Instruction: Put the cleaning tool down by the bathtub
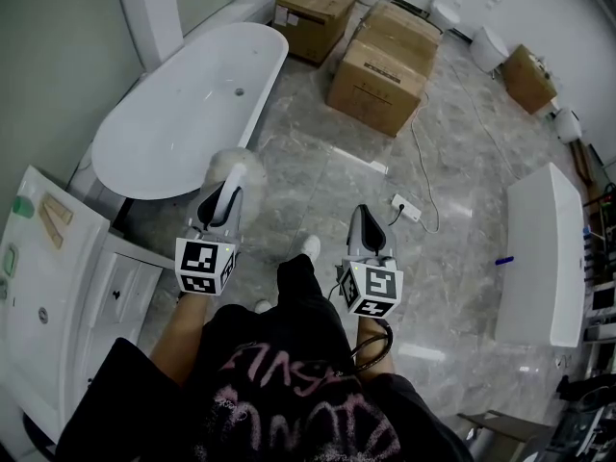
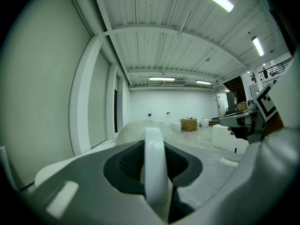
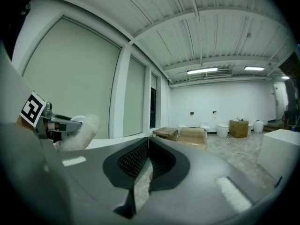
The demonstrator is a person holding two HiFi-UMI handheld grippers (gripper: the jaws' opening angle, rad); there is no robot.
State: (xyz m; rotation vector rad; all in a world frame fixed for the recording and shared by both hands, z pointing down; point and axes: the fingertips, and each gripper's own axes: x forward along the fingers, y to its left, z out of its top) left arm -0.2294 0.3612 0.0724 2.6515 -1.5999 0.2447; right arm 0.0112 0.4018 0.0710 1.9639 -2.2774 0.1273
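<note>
My left gripper (image 1: 227, 196) clamped on cleaning tool (image 1: 237, 166), white handle, fluffy white head, held just beside white bathtub (image 1: 178, 104), right gripper (image 1: 364, 218) jaws together, empty, grey marble floor (image 1: 462, 162), cardboard boxes (image 1: 380, 65) beyond.

Looks like a bathroom-fixture warehouse or showroom: freestanding bathtub (image 1: 188, 104) ahead of the left jaws, cardboard boxes (image 1: 377, 73) and loose toilets (image 1: 490, 48) farther ahead, marble-look floor (image 1: 462, 210) below, ribbed ceiling (image 2: 154, 36) with strip lights (image 2: 161, 78) above.
</note>
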